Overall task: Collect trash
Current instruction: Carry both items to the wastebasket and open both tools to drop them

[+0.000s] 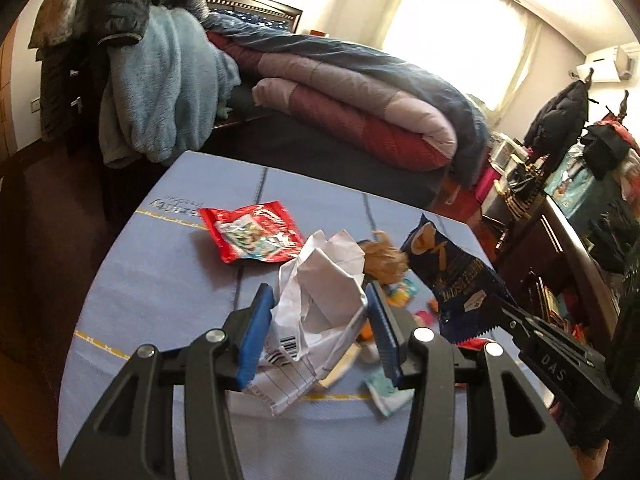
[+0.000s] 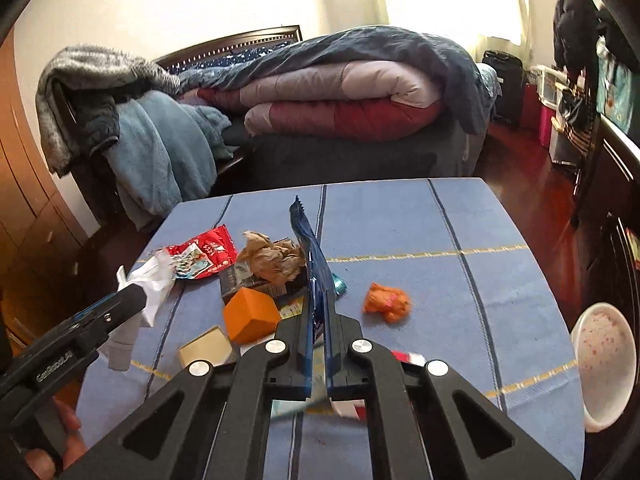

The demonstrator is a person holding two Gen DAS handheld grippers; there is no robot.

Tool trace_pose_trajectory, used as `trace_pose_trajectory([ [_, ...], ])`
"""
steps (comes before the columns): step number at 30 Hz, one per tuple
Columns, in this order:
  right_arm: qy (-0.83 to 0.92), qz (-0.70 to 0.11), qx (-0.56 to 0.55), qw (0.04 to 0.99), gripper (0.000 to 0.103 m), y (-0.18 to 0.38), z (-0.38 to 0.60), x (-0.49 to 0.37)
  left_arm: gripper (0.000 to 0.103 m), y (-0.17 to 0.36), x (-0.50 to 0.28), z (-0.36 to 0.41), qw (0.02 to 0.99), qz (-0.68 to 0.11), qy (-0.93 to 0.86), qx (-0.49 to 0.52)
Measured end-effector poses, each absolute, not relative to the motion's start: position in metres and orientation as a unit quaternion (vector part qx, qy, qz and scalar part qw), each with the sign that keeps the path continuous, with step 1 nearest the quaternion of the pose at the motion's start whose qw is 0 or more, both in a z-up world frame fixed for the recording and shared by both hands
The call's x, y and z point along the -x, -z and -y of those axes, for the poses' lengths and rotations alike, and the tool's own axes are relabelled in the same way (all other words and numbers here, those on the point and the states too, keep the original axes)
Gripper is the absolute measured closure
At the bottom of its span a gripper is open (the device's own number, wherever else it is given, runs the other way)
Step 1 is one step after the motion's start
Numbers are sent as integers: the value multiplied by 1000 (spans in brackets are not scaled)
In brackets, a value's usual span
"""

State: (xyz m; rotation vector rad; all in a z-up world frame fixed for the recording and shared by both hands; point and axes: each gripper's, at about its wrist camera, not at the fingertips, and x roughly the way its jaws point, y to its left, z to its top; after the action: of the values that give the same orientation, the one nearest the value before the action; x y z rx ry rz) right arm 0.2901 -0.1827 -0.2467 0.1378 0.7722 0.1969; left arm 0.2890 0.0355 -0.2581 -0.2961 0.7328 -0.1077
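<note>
Left gripper (image 1: pixel 320 312) pinches crumpled white paper (image 1: pixel 320 280); right gripper (image 2: pixel 318 320) clamps dark blue wrapper (image 2: pixel 310 248). We count one red packet (image 1: pixel 252 232). Only right view shows white bowl (image 2: pixel 604 360).

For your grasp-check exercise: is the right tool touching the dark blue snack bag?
Touching. In the right wrist view, the right tool has its blue pads shut flat against the dark blue snack bag, which stands upright between them.

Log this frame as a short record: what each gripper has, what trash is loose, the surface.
left gripper: jaws closed on crumpled white paper
right gripper: jaws shut on dark blue snack bag
loose trash: red wrapper, brown paper wad, orange box
surface: blue tablecloth
</note>
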Motion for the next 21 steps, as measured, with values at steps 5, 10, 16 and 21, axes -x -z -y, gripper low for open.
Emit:
trace_pose_trajectory([
  [5,-95,-370,-101,919,98,239,213,-266,55,244,-279,-8,924,-349,84,130],
  [10,-80,-359,-122,922,98,233,244,-244,54,232,-270,32,927,-342,119,104],
  [16,-58,-346,-149,925,101,228,289,-220,54,220,-259,80,927,-334,153,79],
  [21,-49,-337,-168,925,102,225,318,-205,54,217,-255,104,924,-335,171,70],
])
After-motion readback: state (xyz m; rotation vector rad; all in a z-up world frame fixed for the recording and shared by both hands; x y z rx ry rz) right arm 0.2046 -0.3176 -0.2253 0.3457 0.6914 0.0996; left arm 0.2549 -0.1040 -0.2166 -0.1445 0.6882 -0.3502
